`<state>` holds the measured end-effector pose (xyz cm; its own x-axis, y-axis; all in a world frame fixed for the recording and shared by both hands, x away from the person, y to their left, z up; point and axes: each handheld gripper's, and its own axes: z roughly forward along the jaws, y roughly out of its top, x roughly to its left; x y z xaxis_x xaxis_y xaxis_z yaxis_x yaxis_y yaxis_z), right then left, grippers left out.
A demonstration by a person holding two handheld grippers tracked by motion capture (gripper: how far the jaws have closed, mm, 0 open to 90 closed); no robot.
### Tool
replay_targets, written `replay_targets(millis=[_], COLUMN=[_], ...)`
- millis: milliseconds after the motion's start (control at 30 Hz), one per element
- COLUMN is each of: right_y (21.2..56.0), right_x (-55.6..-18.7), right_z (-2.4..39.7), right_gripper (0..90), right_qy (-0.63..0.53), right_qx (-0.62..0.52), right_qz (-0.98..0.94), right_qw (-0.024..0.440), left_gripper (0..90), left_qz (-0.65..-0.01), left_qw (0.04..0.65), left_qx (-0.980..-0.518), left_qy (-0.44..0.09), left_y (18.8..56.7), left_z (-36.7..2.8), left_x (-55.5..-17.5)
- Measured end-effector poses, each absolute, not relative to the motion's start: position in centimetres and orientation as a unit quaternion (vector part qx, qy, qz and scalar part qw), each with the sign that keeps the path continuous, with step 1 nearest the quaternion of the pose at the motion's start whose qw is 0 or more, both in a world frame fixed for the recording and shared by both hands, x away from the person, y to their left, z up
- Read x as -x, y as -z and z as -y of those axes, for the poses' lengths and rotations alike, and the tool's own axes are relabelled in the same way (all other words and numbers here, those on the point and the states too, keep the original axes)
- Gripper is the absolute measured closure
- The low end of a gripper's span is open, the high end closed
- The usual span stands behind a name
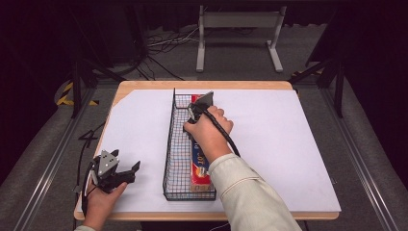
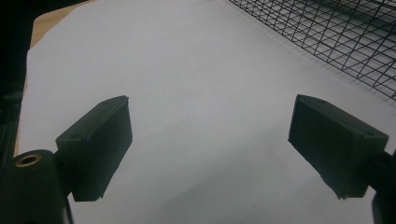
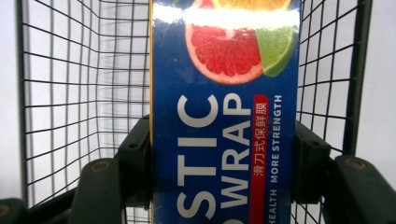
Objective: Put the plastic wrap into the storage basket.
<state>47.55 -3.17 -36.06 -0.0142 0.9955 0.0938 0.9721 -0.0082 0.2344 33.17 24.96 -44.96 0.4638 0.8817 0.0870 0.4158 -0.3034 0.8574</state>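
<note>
At the near-left corner of the worktop (image 1: 144,125), a wooden board covered with a smooth white sheet, the left tongs (image 1: 126,174) rest low in the person's hand with their black jaws spread wide and nothing between them; in the left gripper view those blocky, matte jaws (image 2: 210,144) frame bare white sheet, with the basket mesh off to the upper right.

Just beyond, running from near the front edge toward the far edge along the middle of the worktop, stands the long narrow black wire-mesh basket (image 1: 169,144), stiff thin rods in an open grid with upright walls. Inside it, along the right wall, lies the long blue-and-red cardboard box of plastic wrap (image 1: 199,166), its near end close to the basket's front wall.

Toward the far half of the basket, the right tongs (image 1: 194,114) reach down, and the right gripper view shows their jaws (image 3: 223,161) set against the two long sides of the box, pinching it across its width.

The box looks light, probably a roll inside thin card, rigid along its length but liable to dent if squeezed hard. Its printed face is glossy, catching a glare stripe, so it may slip under a weak pinch. Held away from its middle, it would likely droop at the near end; a hold closer to mid-length seems safer, and the close mesh walls leave little room beside the jaws.
</note>
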Motion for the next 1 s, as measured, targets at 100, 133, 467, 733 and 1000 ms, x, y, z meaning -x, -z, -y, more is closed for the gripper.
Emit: replay_targets(millis=[100, 133, 467, 733, 1000], right_y=[36.4, 36.6, 37.1, 37.7, 38.1], right_x=[-47.6, -47.6, -47.6, -47.6, -47.6], right_z=[3.1, 3.0, 2.9, 2.7, 2.5], right_gripper=[39.2, 39.2, 39.1, 39.1, 39.0], right_qy=[-0.111, -0.11, -0.101, -0.095, -0.091], right_qx=[-0.7, -0.702, -0.705, -0.708, -0.708], right_qz=[-0.704, -0.702, -0.7, -0.698, -0.698], right_qw=[0.05, 0.049, 0.054, 0.052, 0.053], left_gripper=[14.0, 14.0, 14.2, 14.3, 14.3], left_qz=[-0.431, -0.431, -0.431, -0.431, -0.43], left_qw=[0.403, 0.403, 0.399, 0.398, 0.398], left_qx=[-0.754, -0.754, -0.756, -0.756, -0.756], left_qy=[-0.288, -0.289, -0.29, -0.291, -0.291], left_y=[45.0, 45.0, 45.0, 45.0, 45.0], left_z=[-25.0, -25.0, -25.0, -25.0, -25.0], left_x=[-33.2, -33.2, -33.2, -33.2, -33.2])
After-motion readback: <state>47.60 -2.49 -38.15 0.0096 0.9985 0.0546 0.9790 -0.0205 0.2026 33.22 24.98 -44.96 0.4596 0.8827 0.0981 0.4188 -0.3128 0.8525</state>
